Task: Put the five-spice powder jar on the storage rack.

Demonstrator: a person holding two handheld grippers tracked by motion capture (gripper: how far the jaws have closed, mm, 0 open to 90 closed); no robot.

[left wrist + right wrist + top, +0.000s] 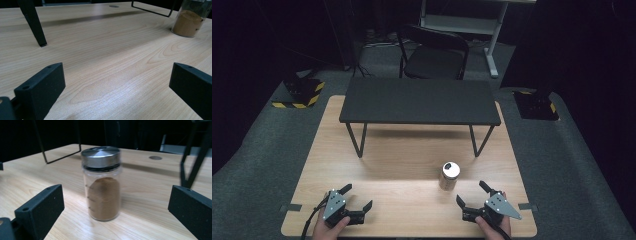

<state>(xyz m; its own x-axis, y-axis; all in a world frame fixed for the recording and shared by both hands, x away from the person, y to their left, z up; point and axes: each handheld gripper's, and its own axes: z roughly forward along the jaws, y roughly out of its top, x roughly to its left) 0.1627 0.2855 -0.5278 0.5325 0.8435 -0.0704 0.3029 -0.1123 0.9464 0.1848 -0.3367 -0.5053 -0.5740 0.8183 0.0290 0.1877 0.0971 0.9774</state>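
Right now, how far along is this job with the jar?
Nothing looks done yet: the jar stands upright on the table, lid on. The right gripper faces it, open, not touching. The left gripper rests open, apart. Grasping and moving it are left.

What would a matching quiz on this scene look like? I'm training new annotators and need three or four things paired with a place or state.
Things:
1. spice jar
2. black shelf
3. left gripper
4. chair

Places or states:
A. on the floor beyond the table
B. jaws open, at the table's near left
C. upright, lid on, before the right gripper
D. stands on thin legs across the table's far half

Pairs: 1-C, 2-D, 3-B, 4-A
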